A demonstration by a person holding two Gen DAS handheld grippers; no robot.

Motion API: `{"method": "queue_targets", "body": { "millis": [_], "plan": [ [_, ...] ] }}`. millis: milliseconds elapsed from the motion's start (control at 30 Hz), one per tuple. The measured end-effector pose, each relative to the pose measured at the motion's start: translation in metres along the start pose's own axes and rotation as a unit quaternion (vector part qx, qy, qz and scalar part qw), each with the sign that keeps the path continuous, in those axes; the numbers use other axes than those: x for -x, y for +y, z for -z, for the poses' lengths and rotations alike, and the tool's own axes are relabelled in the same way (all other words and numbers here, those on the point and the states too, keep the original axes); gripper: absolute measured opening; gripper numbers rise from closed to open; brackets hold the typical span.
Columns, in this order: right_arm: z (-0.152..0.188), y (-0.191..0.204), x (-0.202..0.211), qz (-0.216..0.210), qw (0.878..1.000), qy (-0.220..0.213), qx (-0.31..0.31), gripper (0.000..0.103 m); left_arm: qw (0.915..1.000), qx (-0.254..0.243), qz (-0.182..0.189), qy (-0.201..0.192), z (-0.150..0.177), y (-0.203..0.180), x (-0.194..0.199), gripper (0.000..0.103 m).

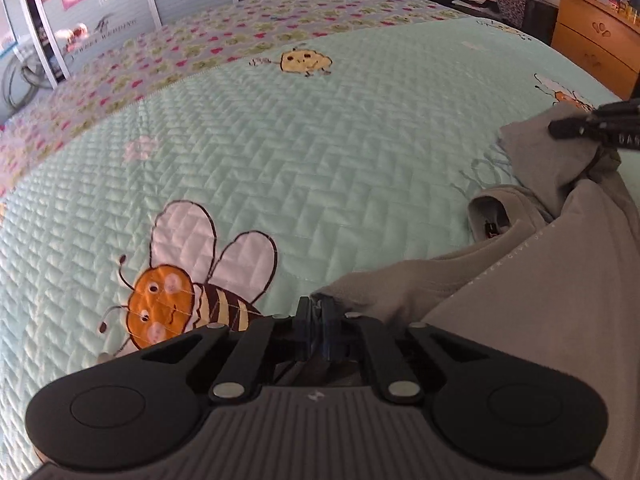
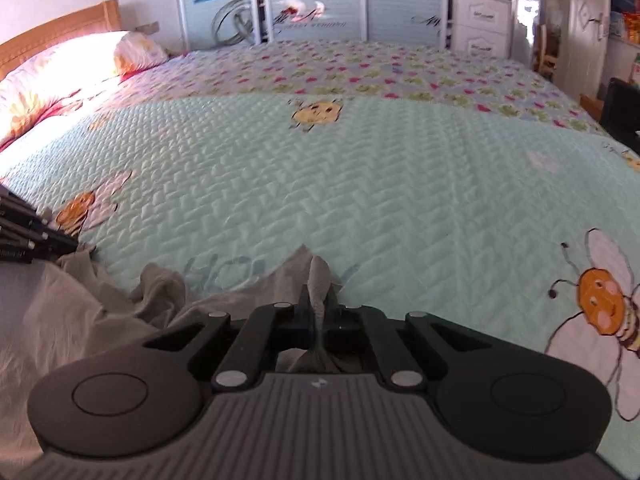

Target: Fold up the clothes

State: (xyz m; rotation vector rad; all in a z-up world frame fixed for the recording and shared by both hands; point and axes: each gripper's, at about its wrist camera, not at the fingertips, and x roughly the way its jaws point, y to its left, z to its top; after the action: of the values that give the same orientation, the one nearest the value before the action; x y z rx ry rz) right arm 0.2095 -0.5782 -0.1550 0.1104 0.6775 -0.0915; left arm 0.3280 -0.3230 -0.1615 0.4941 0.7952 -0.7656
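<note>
Folding had barely begun: the grey shirt [image 1: 540,280], crumpled beside the quilt's bee [image 1: 192,300], was clamped by the left gripper [image 1: 318,312] and right gripper [image 2: 319,300].

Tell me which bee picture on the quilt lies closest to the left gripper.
The big orange-faced bee with white wings, right beside the left gripper. The yellow bee lies much farther up the quilt.

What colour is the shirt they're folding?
Plain grey-beige shirt, with a small line of pale lettering; the left wrist view shows it best.

Closed black left gripper [image 1: 318,312] pinches a grey cotton T-shirt [image 1: 540,280] lying on a mint-green quilted bee-patterned bedspread [image 1: 320,160].
</note>
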Motion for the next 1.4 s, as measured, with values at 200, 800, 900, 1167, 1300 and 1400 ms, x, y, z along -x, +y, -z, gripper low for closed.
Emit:
{"method": "queue_targets", "body": {
  "millis": [200,800,900,1167,1300,1400],
  "plan": [
    [0.011,-0.084,0.060,0.220,0.962,-0.039,-0.156,0.017,0.9939,0.077,-0.052,-0.060,-0.003,0.031,0.030,0.003],
    [-0.038,0.043,-0.040,-0.037,0.999,0.000,0.022,0.061,0.9736,-0.173,-0.068,-0.133,0.062,-0.095,0.055,0.005],
    [-0.036,0.052,-0.064,-0.037,0.998,0.031,0.030,0.062,0.9587,-0.231,-0.077,-0.146,0.077,-0.120,0.058,0.007],
    [-0.015,0.044,-0.071,-0.057,0.996,0.052,0.038,0.062,0.9776,-0.069,-0.114,-0.163,0.052,-0.065,0.067,0.036],
    [-0.001,0.054,-0.063,-0.060,0.994,0.037,0.081,0.062,0.9880,0.030,-0.093,-0.120,0.023,-0.012,0.044,0.050],
    [0.016,0.069,-0.048,-0.041,0.990,0.001,0.134,0.062,0.9940,0.075,-0.041,-0.068,0.009,0.012,0.016,0.050]
  ]
}}
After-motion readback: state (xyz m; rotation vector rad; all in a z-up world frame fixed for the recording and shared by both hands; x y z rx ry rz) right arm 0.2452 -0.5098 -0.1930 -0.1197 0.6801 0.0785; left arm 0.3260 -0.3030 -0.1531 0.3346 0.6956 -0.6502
